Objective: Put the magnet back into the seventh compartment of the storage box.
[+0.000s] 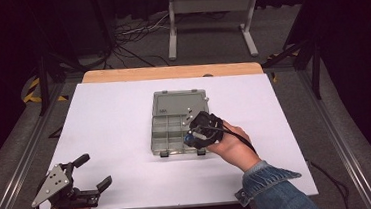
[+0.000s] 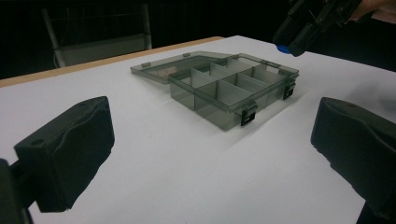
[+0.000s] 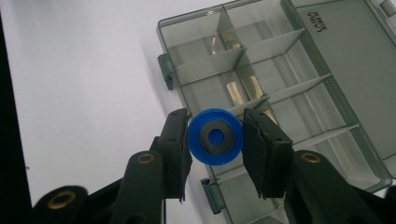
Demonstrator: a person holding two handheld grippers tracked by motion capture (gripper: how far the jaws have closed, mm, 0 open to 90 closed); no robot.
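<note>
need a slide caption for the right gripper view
Right gripper clamps a round blue part above the open, empty compartments of a grey plastic organizer box on the white table.

Translucent smoky plastic box (image 3: 289,93); glossy blue ring (image 3: 215,136).

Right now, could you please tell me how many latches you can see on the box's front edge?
2: one latch at the front wall's left end, the other latch at its right end, both on the organizer box.
</note>
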